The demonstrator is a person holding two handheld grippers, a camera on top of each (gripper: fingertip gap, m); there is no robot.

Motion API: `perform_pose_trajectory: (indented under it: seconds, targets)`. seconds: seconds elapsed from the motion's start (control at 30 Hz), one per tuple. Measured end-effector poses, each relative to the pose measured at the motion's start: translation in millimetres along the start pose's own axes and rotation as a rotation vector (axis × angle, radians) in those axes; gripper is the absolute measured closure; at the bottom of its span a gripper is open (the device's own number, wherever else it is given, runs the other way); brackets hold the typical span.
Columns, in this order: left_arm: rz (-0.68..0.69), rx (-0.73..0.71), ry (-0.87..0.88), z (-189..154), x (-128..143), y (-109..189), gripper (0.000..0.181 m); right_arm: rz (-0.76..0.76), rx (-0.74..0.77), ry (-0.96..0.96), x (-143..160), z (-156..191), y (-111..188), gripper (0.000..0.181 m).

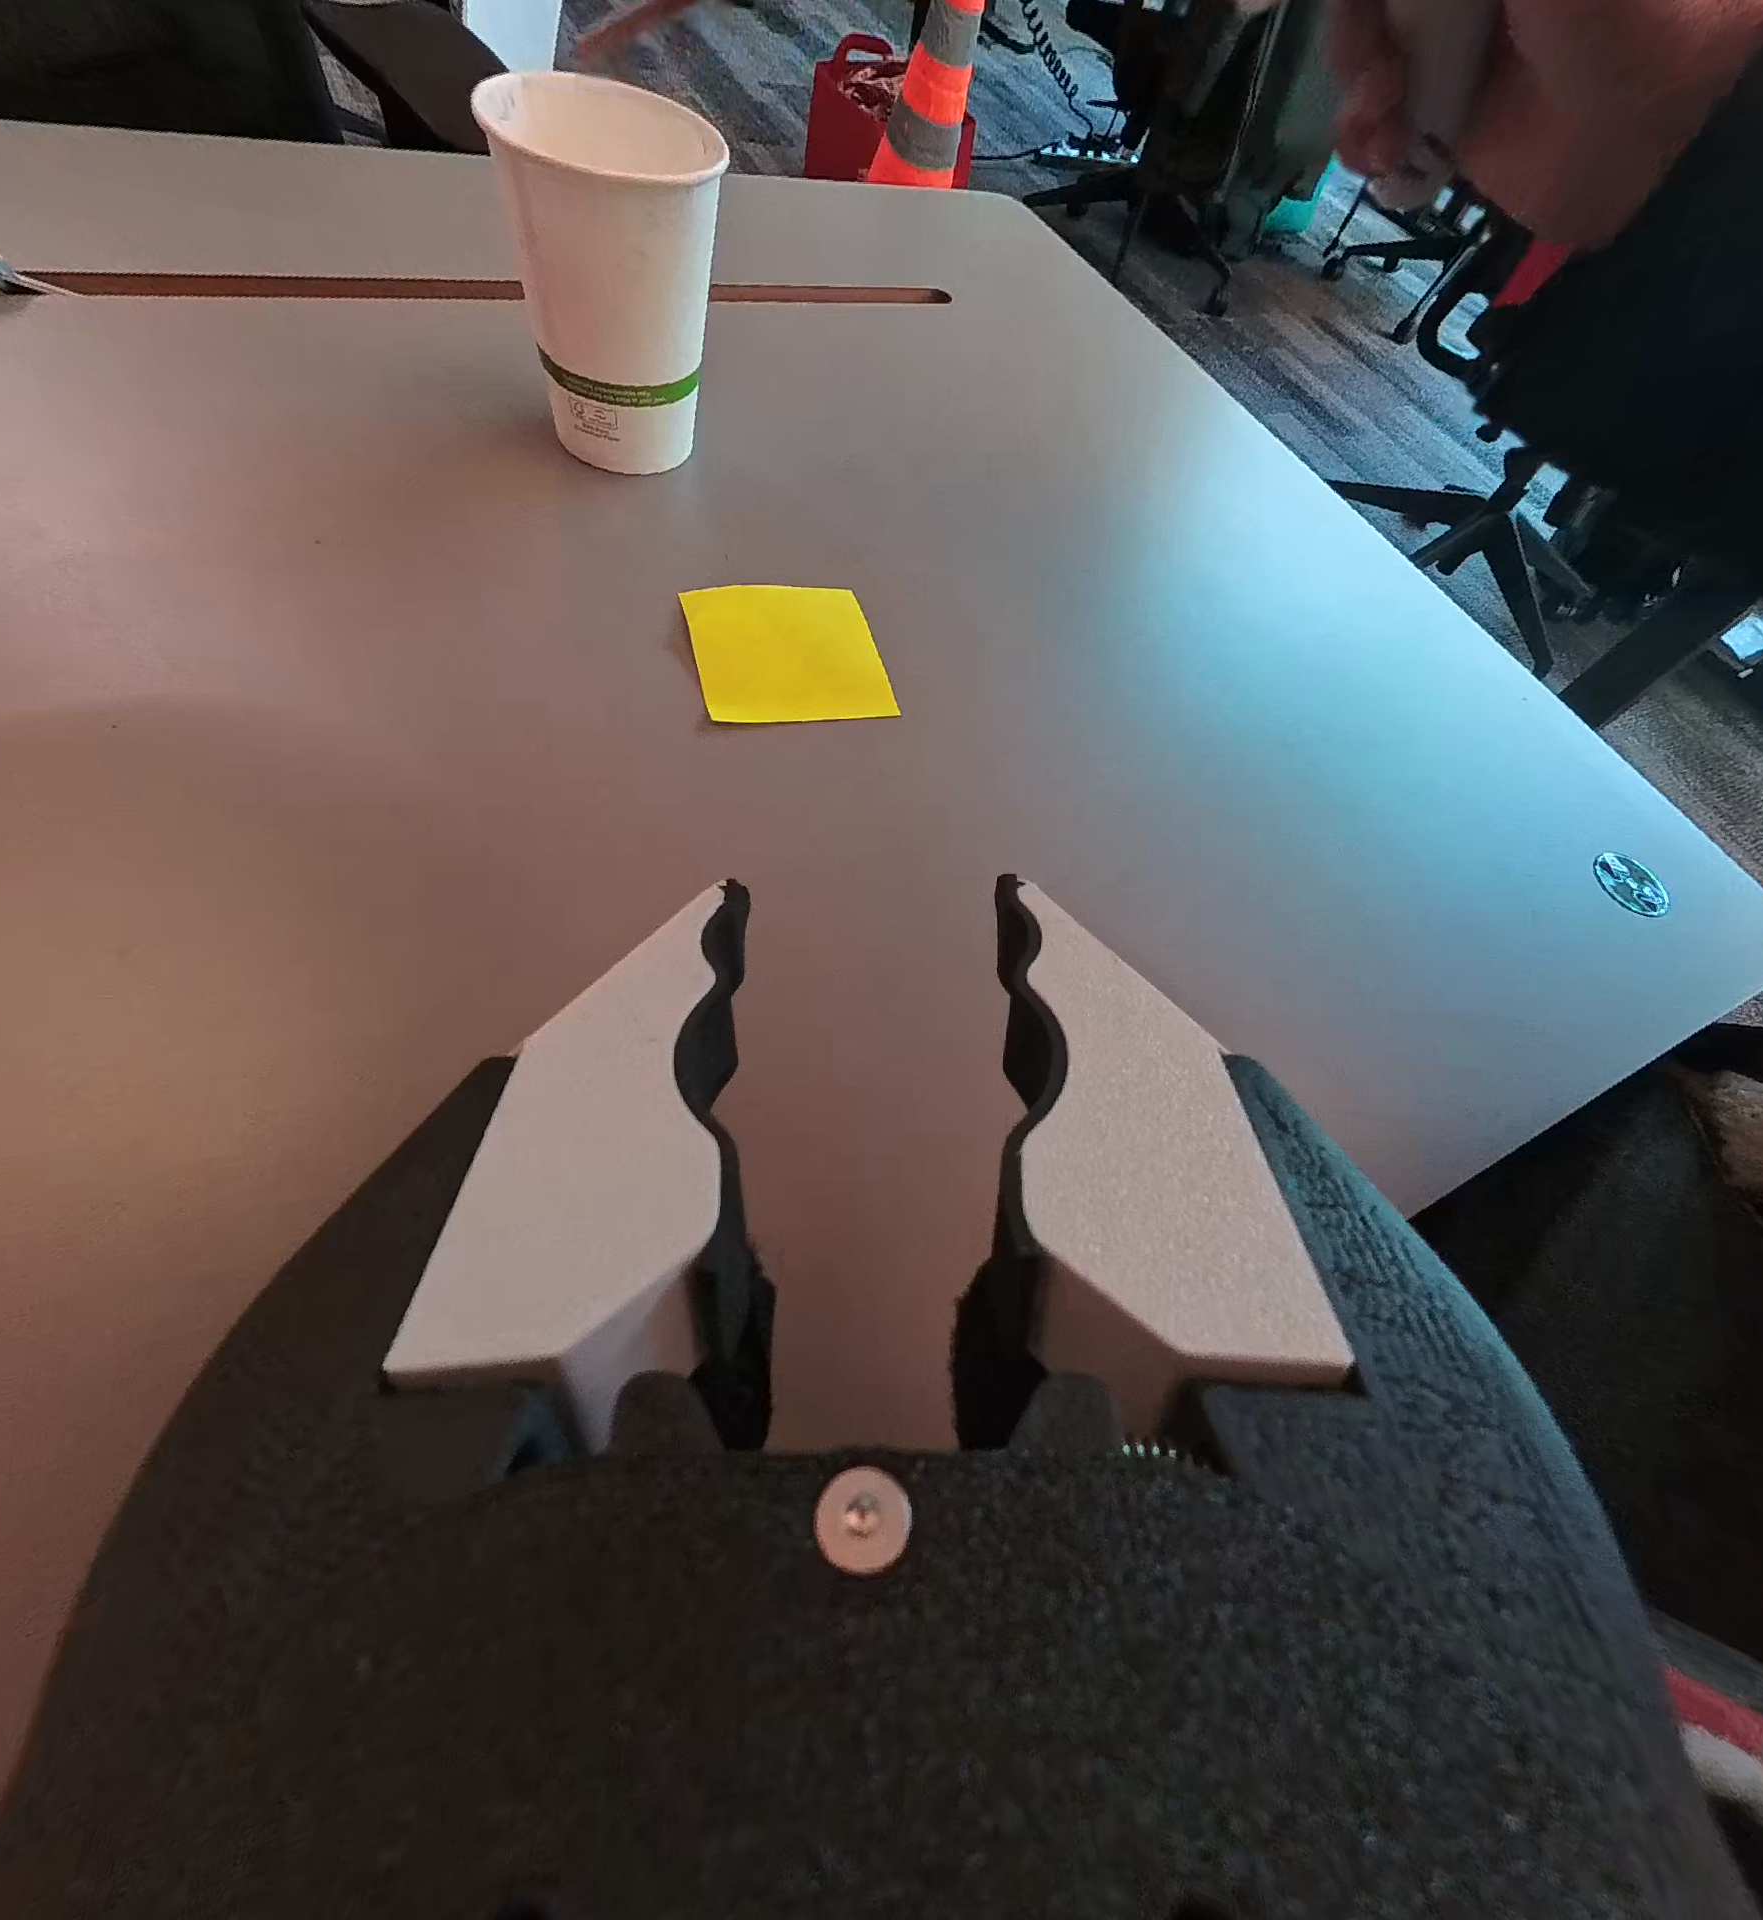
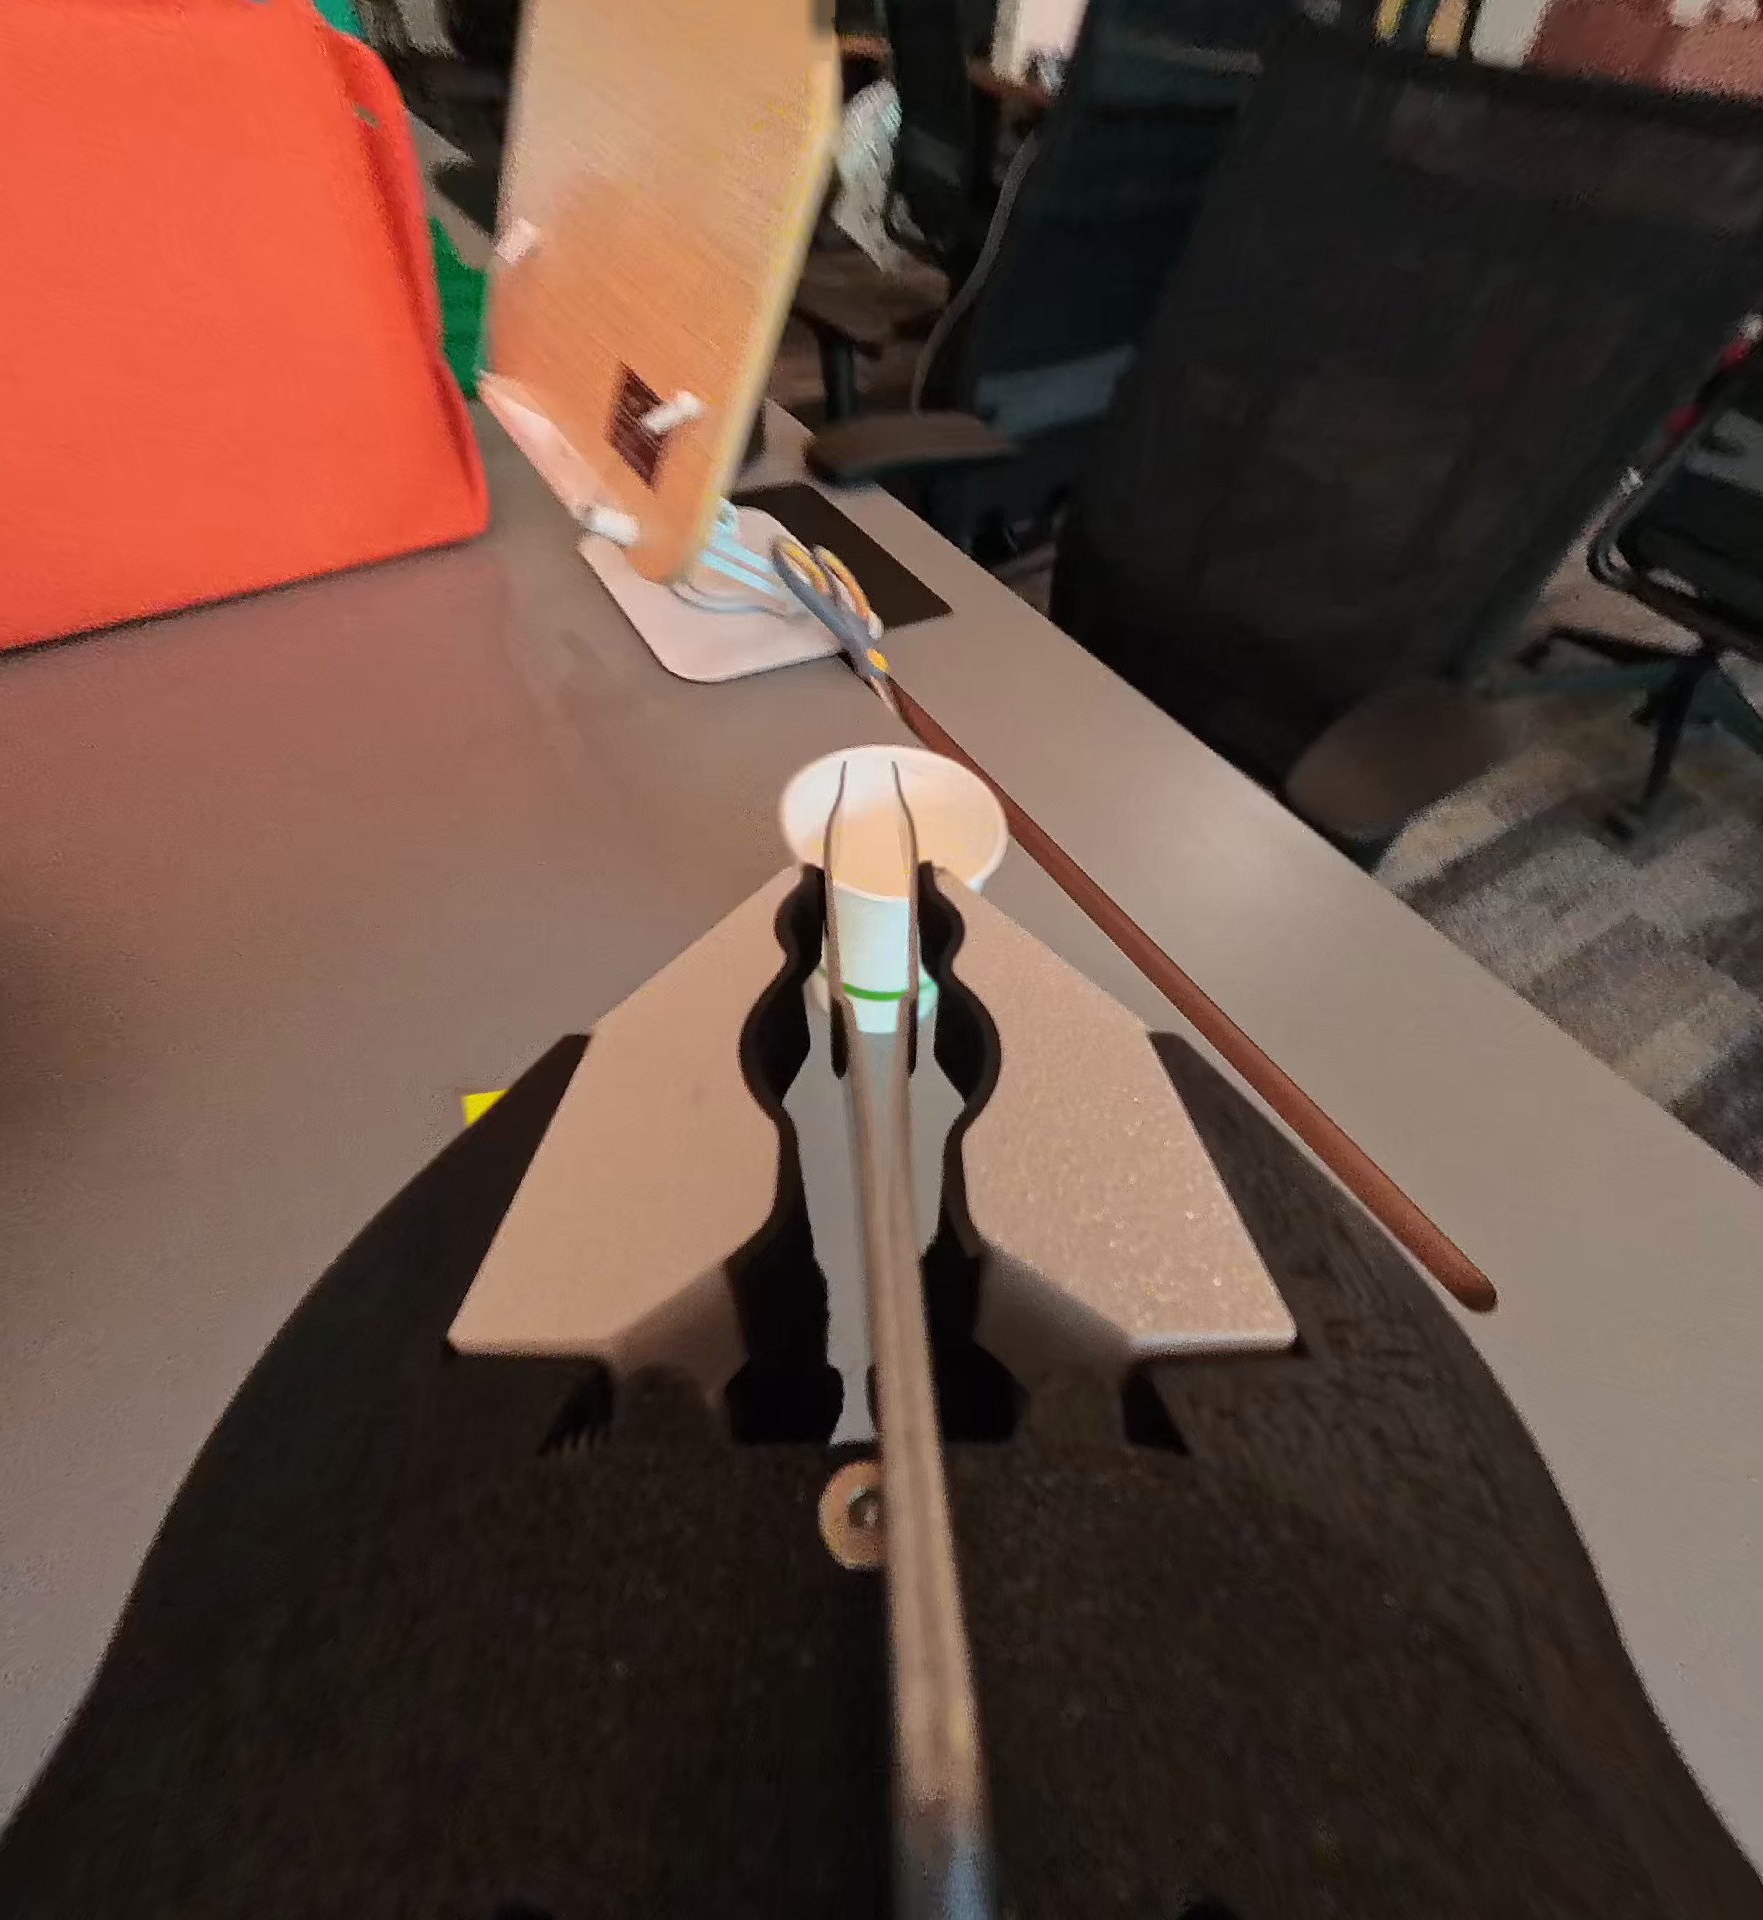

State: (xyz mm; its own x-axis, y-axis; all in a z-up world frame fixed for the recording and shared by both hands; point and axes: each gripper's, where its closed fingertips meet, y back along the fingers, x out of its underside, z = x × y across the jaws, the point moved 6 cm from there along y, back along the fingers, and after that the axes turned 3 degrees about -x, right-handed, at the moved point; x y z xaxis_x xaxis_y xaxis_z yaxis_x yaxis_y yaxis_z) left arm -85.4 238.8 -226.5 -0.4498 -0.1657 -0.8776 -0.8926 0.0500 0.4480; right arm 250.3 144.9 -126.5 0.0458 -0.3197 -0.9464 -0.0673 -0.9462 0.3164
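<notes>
My left gripper [image 1: 866,888] is open and empty, low over the grey table [image 1: 233,623]. A yellow sticky note [image 1: 789,652] lies flat a short way ahead of its fingertips. A white paper cup [image 1: 612,281] with a green band stands upright beyond the note. My right gripper [image 2: 869,883] is shut on metal tweezers [image 2: 898,1299], which stick out forward. Their two tips stand slightly apart over the open mouth of the cup [image 2: 944,821]. A corner of the yellow note [image 2: 482,1107] shows left of the right gripper. The right wrist view is blurred.
A long brown slot [image 1: 233,286] runs across the table behind the cup, and also shows in the right wrist view [image 2: 1168,997]. An orange bag [image 2: 160,312], a tilted wooden board on a white stand [image 2: 659,260] and scissors [image 2: 835,603] sit farther back. Office chairs [image 2: 1376,364] and a traffic cone [image 1: 934,94] stand off the table. About 30 cm separates my left fingertips from my right. About 15 cm separates my right fingertips from the cup [image 2: 944,821]. The left camera catches it too, in the left wrist view [image 1: 619,111].
</notes>
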Motion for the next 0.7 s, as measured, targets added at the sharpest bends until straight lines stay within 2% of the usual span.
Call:
perform_pose_trajectory:
  seconds: [0.13,0.33,0.53,0.7]
  targets:
    - [0.001,0.005,0.002,0,0,1,0.132,-0.056,-0.143,0.029,13,35,37,0.164]
    - [0.009,0.023,-0.006,-5,1,0,0.132,0.047,-0.21,-0.057,93,72,67,0.164]
    - [0.007,0.016,-0.021,-6,0,1,0.132,0.011,-0.237,0.005,118,120,60,0.164]
    - [0.005,0.007,-0.034,-6,0,3,0.132,-0.021,-0.181,0.144,114,138,44,0.165]
